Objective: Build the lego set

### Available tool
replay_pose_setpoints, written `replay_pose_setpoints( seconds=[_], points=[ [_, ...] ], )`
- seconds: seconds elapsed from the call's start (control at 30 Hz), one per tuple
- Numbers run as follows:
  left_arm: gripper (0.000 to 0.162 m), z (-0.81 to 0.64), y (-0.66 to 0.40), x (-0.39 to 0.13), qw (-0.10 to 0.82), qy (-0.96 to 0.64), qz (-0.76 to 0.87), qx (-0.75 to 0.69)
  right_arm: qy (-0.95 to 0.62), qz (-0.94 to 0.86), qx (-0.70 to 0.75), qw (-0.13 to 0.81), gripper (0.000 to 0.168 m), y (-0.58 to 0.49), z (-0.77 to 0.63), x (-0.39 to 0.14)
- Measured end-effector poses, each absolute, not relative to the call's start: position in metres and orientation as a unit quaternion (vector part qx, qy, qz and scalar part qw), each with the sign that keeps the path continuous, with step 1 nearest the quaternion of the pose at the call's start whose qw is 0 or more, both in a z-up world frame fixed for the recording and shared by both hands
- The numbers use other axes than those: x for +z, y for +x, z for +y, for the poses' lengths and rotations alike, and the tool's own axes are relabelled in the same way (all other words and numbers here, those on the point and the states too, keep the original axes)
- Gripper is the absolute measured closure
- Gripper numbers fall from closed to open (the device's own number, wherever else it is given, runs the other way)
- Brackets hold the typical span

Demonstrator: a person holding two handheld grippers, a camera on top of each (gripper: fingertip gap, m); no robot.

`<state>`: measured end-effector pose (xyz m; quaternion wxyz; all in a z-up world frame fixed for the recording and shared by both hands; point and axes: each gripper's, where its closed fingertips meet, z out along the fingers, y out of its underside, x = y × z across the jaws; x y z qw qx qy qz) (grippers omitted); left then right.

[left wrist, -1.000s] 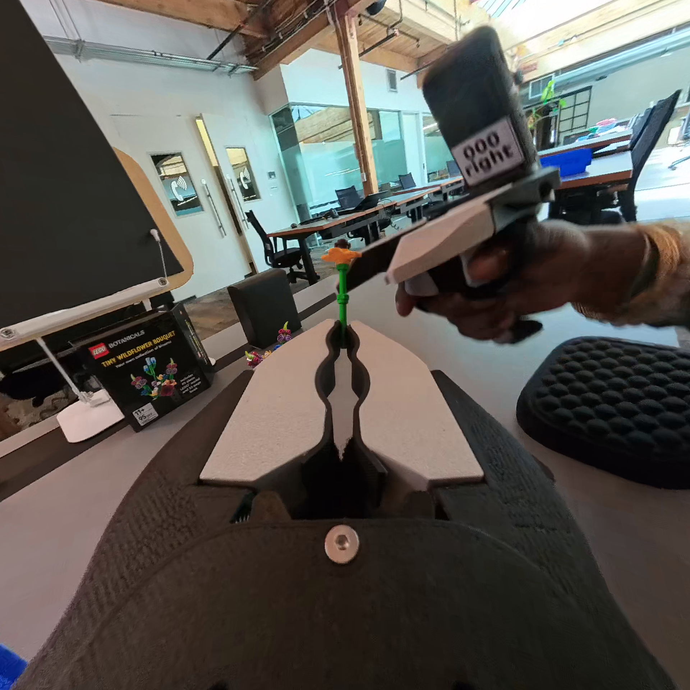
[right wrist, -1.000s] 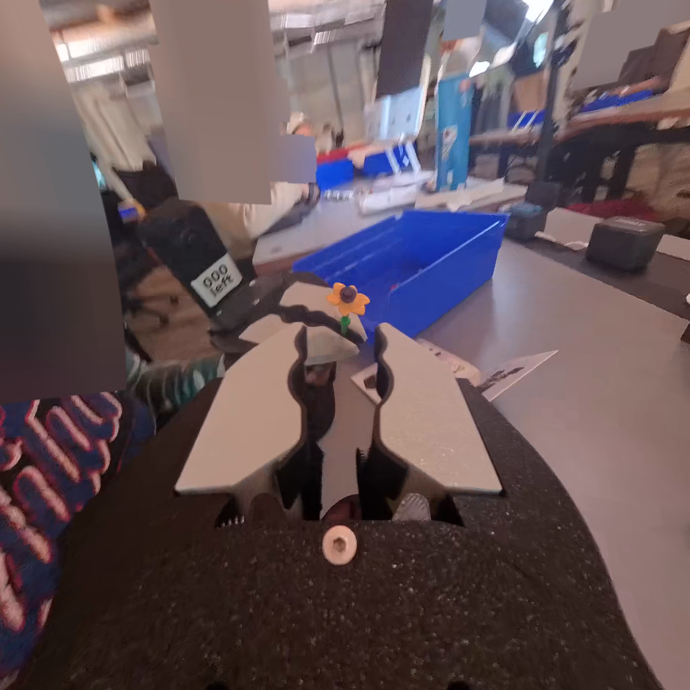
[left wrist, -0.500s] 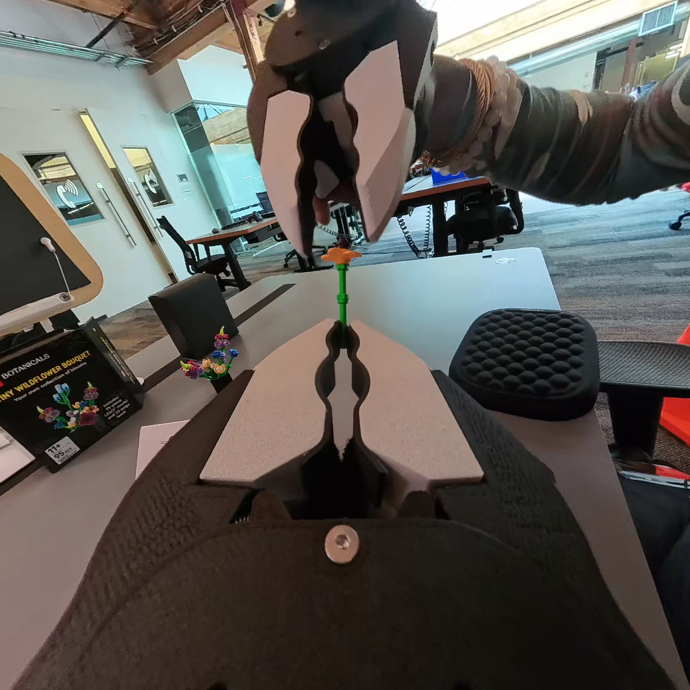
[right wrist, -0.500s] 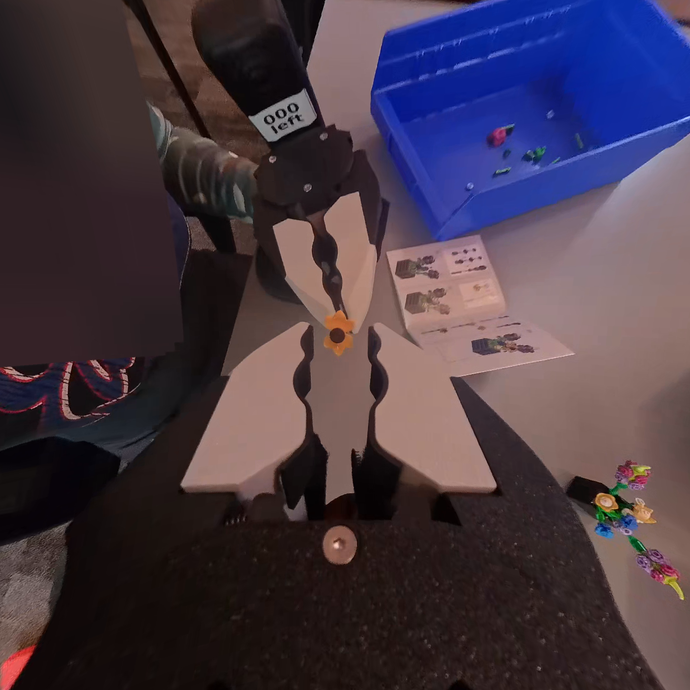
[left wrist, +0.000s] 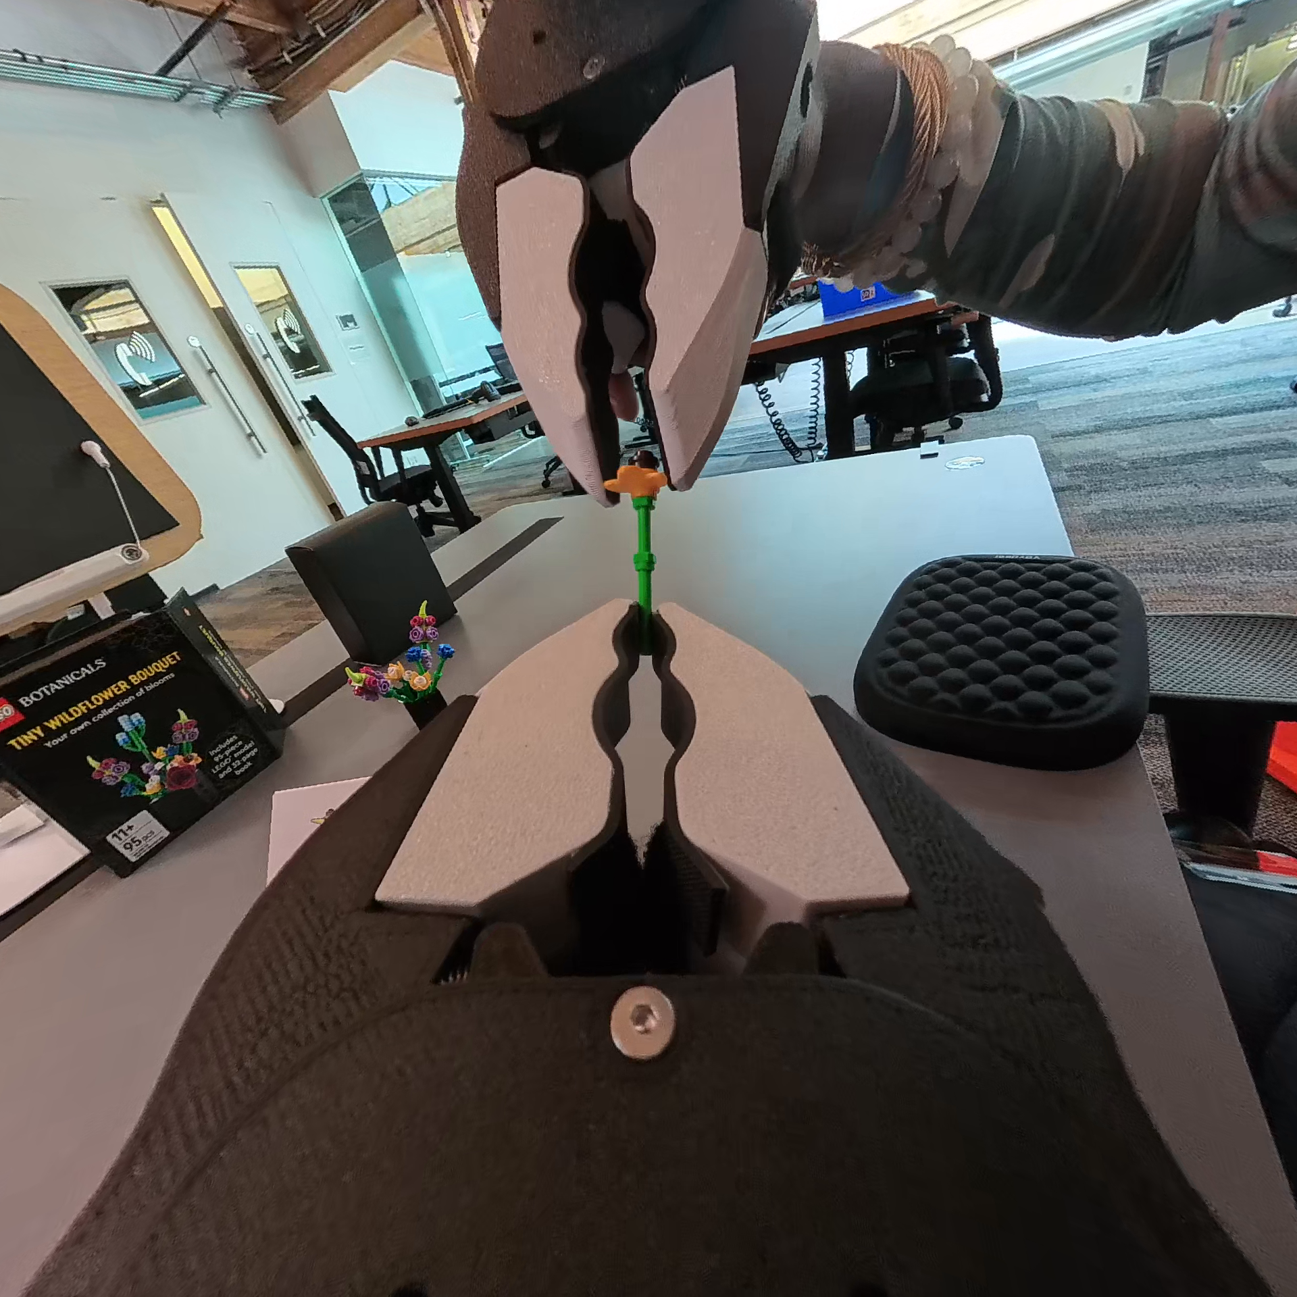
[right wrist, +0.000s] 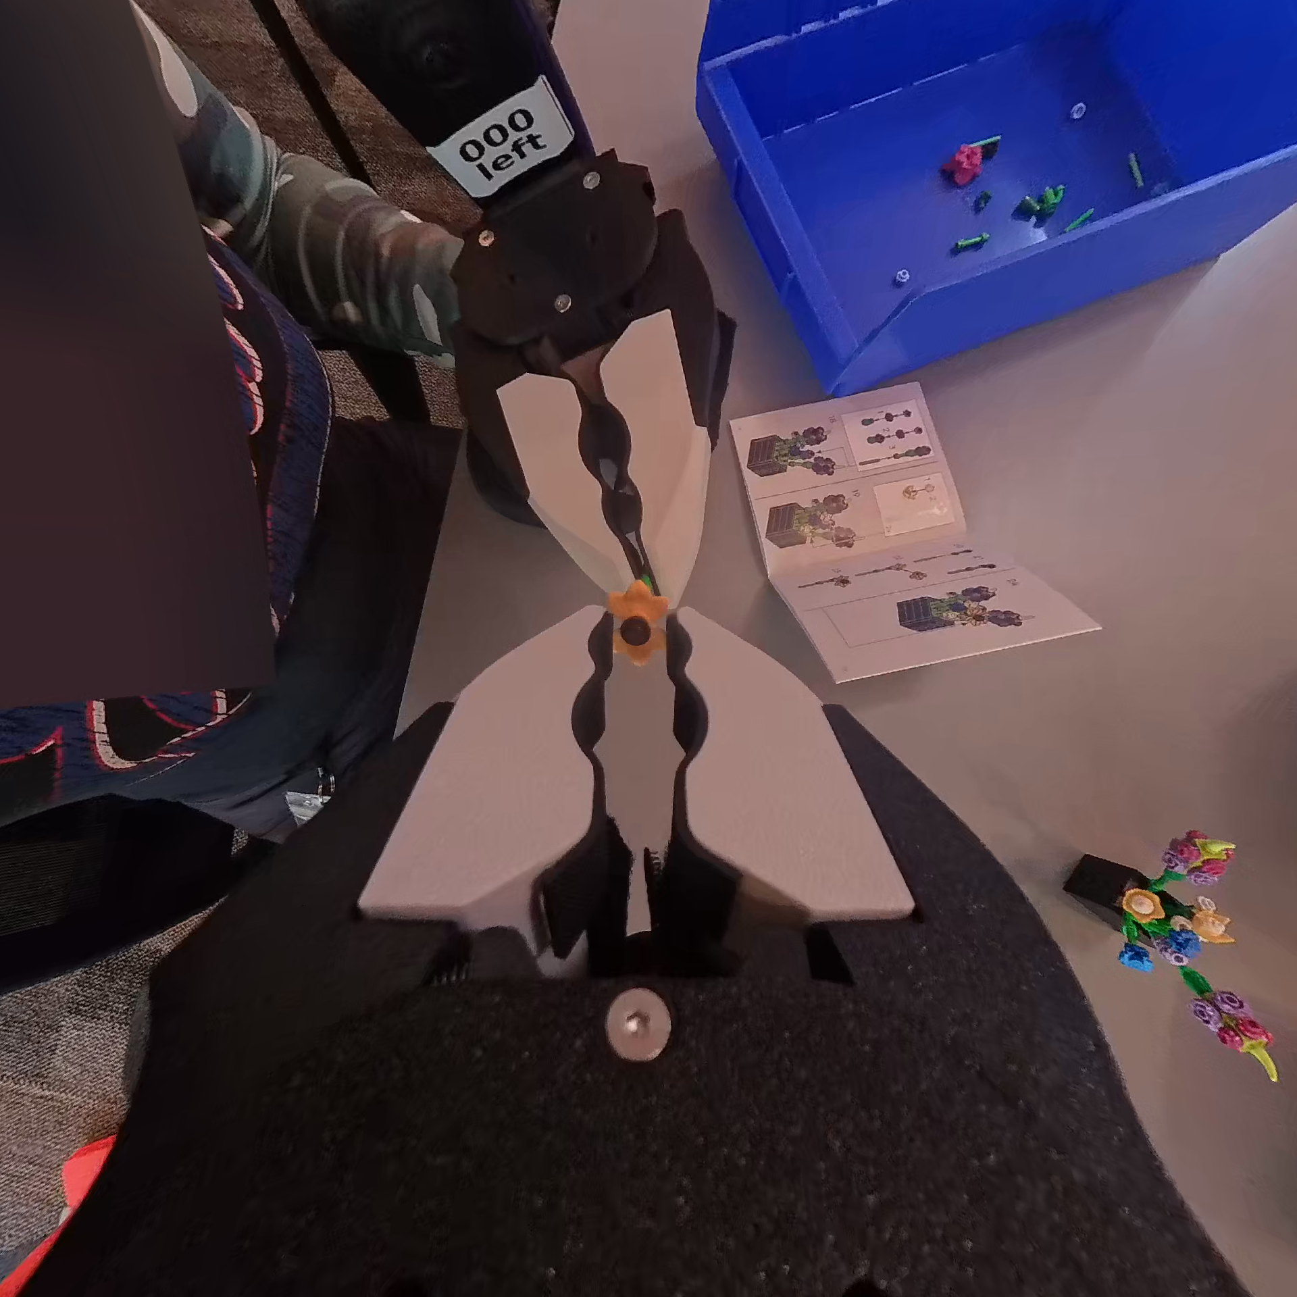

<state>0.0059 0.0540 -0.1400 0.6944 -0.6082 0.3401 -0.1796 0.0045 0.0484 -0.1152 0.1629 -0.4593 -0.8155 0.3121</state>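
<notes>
green stem [left wrist: 643, 561] stood upright, pinched in my left gripper [left wrist: 644, 617] — my right gripper [right wrist: 635, 617] came from above, fingers apart, around the orange flower [right wrist: 637, 624] on top, above the table [left wrist: 842, 526].

Each hand-held gripper, left [left wrist: 644, 621] and right [right wrist: 635, 624], has a black, grainy moulded body, two pale grey wedge-shaped fingers [left wrist: 519, 765] with wavy black inner edges, and one silver screw [left wrist: 642, 1019] (set centrally). A white label [right wrist: 500, 144] marks the left handle. The person wears a camouflage-patterned sleeve [left wrist: 1095, 210] and beaded bracelets [left wrist: 933, 133].
</notes>
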Motion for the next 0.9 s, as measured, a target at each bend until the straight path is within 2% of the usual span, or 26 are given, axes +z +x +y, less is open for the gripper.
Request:
replay_pose_setpoints(
  seconds=[0.2, 0.4, 0.6, 0.7, 0.9],
  points=[
    [0.158, 0.056, 0.006, -0.138, 0.705, -0.604, 0.327, -0.178, -0.461, -0.815, 0.310, 0.165, 0.155, 0.006, 0.050, -0.115],
    [0.134, 0.059, 0.001, -0.137, 0.709, -0.608, 0.300, -0.194, -0.476, -0.811, 0.286, 0.186, 0.155, 0.010, 0.078, -0.113],
    [0.132, 0.053, 0.024, -0.163, 0.657, -0.623, 0.340, -0.255, -0.571, -0.767, 0.204, 0.209, 0.155, 0.009, 0.181, -0.123],
    [0.130, 0.050, 0.037, -0.187, 0.609, -0.645, 0.386, -0.254, -0.611, -0.751, 0.180, 0.173, 0.155, 0.000, 0.220, -0.140],
    [0.130, 0.044, 0.044, -0.193, 0.604, -0.633, 0.423, -0.236, -0.674, -0.728, 0.100, 0.076, 0.155, -0.016, 0.280, -0.173]
  ],
)
